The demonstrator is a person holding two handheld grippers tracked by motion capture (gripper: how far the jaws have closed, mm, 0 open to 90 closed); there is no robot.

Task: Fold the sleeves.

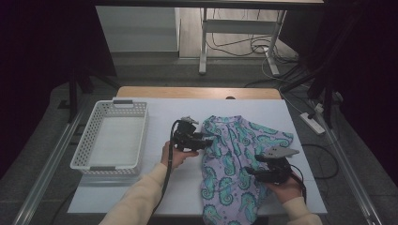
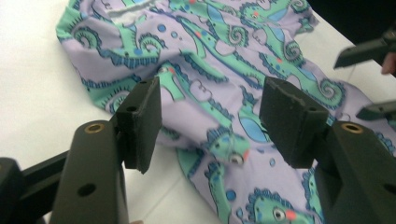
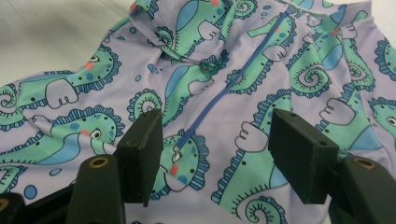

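Note:
A lilac garment [image 1: 234, 154] printed with green seahorses lies spread on the white-covered table [image 1: 159, 192], its lower end hanging over the front edge. My left gripper [image 1: 209, 139] hovers at the garment's left edge, jaws open. In the left gripper view the fabric [image 2: 210, 70] lies under the open left gripper [image 2: 210, 123], with no cloth pinched between its pads. My right gripper [image 1: 251, 171] sits over the garment's right half, open too. The right gripper view has a blue zipper [image 3: 243, 70] running down the cloth [image 3: 70, 93] toward the gap of the right gripper [image 3: 215, 149]. The right gripper [image 2: 350, 86] also shows far off in the left gripper view.
A white perforated basket [image 1: 77, 154] stands on the left of the table with nothing in it. Bare white cover lies between basket and garment. Beyond the table are a desk frame [image 1: 203, 42], cables and a power strip [image 1: 312, 123] on the floor.

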